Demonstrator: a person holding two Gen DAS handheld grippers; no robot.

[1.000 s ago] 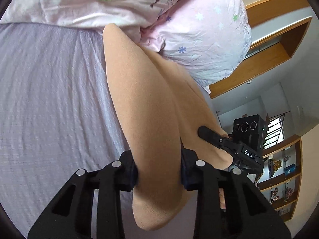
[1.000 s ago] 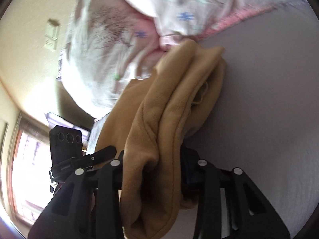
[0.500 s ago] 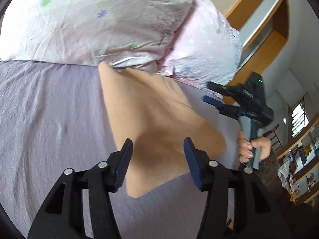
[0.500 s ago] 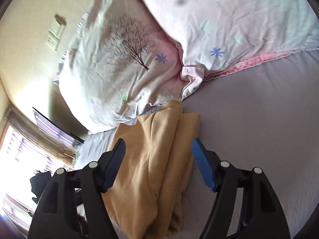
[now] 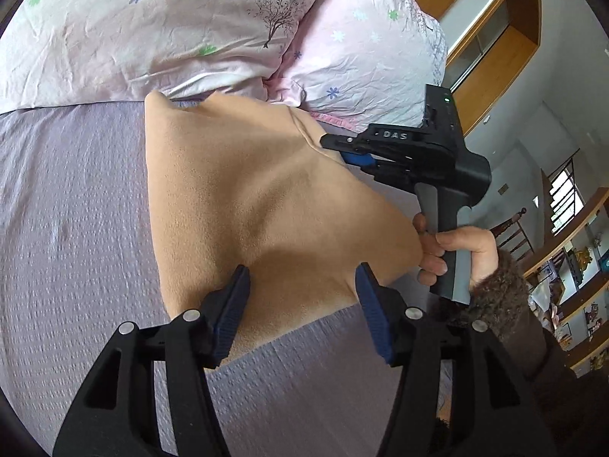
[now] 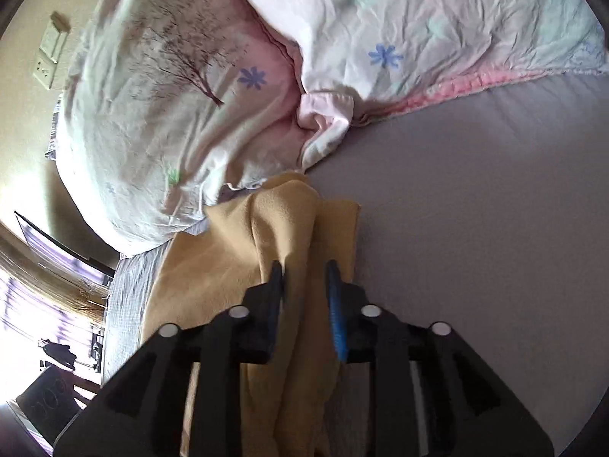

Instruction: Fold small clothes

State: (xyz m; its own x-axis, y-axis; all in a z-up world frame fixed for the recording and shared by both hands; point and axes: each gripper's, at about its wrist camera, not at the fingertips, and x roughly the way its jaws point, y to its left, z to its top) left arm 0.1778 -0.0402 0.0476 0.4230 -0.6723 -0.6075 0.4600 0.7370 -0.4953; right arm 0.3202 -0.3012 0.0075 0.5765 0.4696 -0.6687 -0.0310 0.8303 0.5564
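A tan fleece garment (image 5: 266,205) lies folded on the lilac bedsheet (image 5: 68,228), its far end against the pillows. My left gripper (image 5: 302,278) is open and hovers over the garment's near edge, holding nothing. My right gripper (image 6: 304,270) has its jaws narrowed around a raised fold along the right edge of the garment (image 6: 236,266). In the left wrist view the right gripper (image 5: 342,148) shows at the garment's far right edge, held by a hand.
Two pink flowered pillows (image 5: 171,26) lie at the head of the bed, right behind the garment; they also show in the right wrist view (image 6: 198,87). Wooden shelves (image 5: 571,266) and a window stand off the bed's right side.
Both grippers let go of the lifted garment, which dropped flat on the bed. The right gripper then came down and narrowed onto the garment's right edge; the left stayed open.
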